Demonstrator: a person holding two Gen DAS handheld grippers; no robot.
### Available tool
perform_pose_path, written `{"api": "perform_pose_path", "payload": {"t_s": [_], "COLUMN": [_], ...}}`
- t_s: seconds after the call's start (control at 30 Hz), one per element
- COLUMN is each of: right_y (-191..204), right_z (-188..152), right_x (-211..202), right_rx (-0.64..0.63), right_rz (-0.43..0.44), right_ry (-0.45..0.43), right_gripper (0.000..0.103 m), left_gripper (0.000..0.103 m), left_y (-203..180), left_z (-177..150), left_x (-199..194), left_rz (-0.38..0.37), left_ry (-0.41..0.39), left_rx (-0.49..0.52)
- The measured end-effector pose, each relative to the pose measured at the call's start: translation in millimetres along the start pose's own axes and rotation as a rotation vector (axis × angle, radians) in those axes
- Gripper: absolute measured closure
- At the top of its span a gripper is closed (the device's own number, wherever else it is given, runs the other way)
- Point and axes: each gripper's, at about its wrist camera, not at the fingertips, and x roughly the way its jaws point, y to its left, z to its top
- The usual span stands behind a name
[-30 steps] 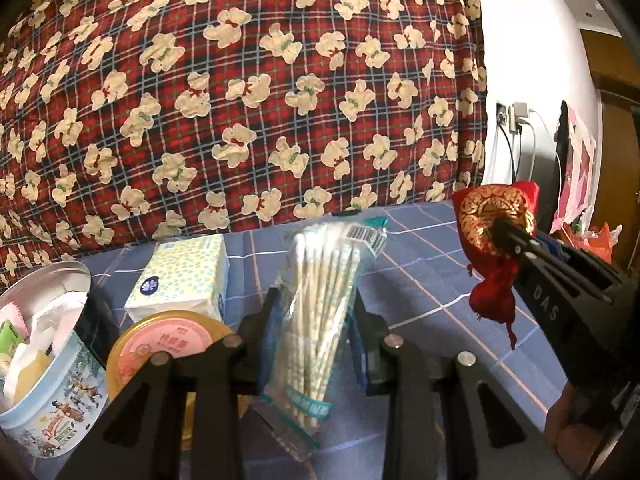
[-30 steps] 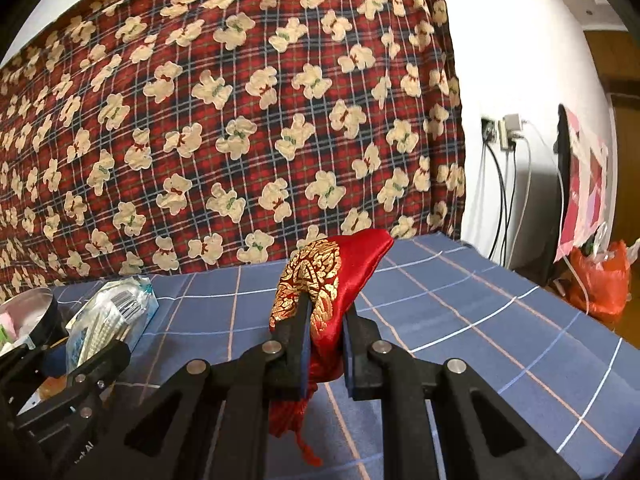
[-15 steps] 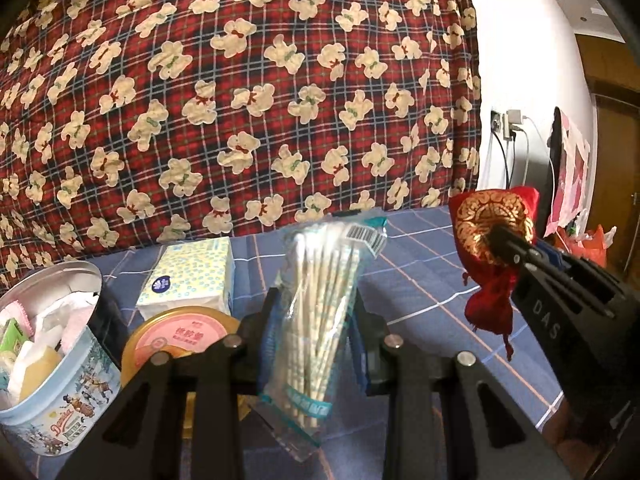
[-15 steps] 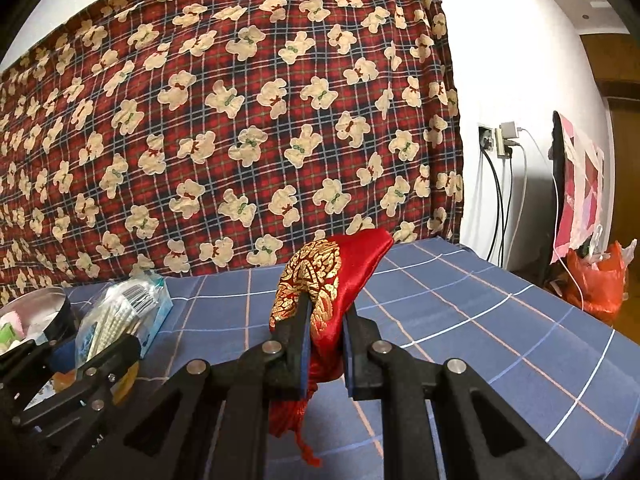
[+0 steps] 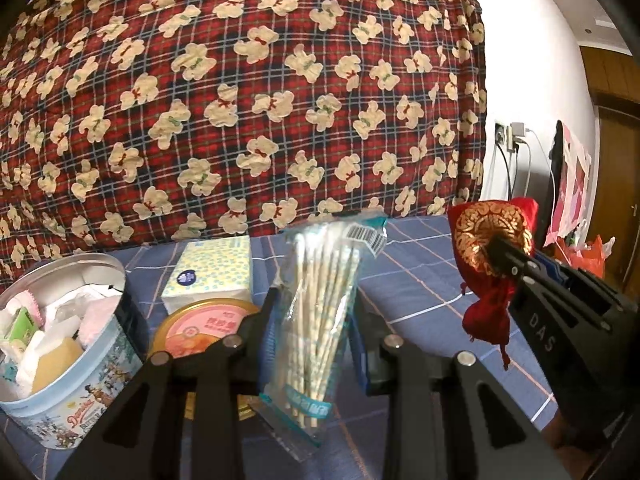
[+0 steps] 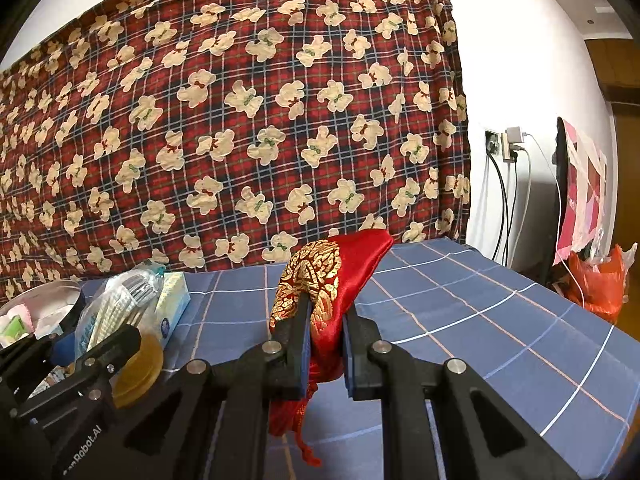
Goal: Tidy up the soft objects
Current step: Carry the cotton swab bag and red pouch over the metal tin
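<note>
Leftmost, a round tin [image 5: 76,392] printed with a winter scene stands open on the blue checked bedsheet [image 5: 420,280], filled with small packets and folded cloths. Just right of it lies a round lid with a pink label [image 5: 204,326], and behind that a pack of tissues [image 5: 214,272] with a dotted wrapper. Next comes the left gripper [image 5: 314,328], its jaws clenched on a clear bag of cotton swabs [image 5: 320,312], which stands upright between the pads, above the sheet (its barcode end on top). Further right, the right gripper [image 6: 326,344] has its jaws clamped tight on a red satin pouch [image 6: 332,280] with gold embroidery, held clear of the sheet; the pouch's gathered neck and cord hang below the pads. Behind everything hangs a red plaid blanket with teddy bears [image 6: 240,120]. At the far right, chargers sit in a wall socket [image 6: 504,142], and an orange plastic bag [image 6: 600,284] lies beyond the bed's edge.
</note>
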Motion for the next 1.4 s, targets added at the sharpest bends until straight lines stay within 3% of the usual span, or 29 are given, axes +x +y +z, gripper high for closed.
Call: {"api": "perform_pose_path", "payload": {"t_s": [0.37, 1.4], "right_y": [19, 104], "right_z": [-3, -13], "right_x": [-10, -25], "right_rx": [-0.009, -0.059], "right_rz": [0.018, 0.173], "right_ry": [-0.008, -0.001], "right_gripper": [0.088, 0.088], "left_gripper": [0.073, 0.073], "left_y": [22, 91], "left_z": [-4, -14], "left_x": [-18, -54], "left_rz": [0.027, 0.147], "left_ry": [-0.030, -0.079], "left_rx": [-0.017, -0.084]}}
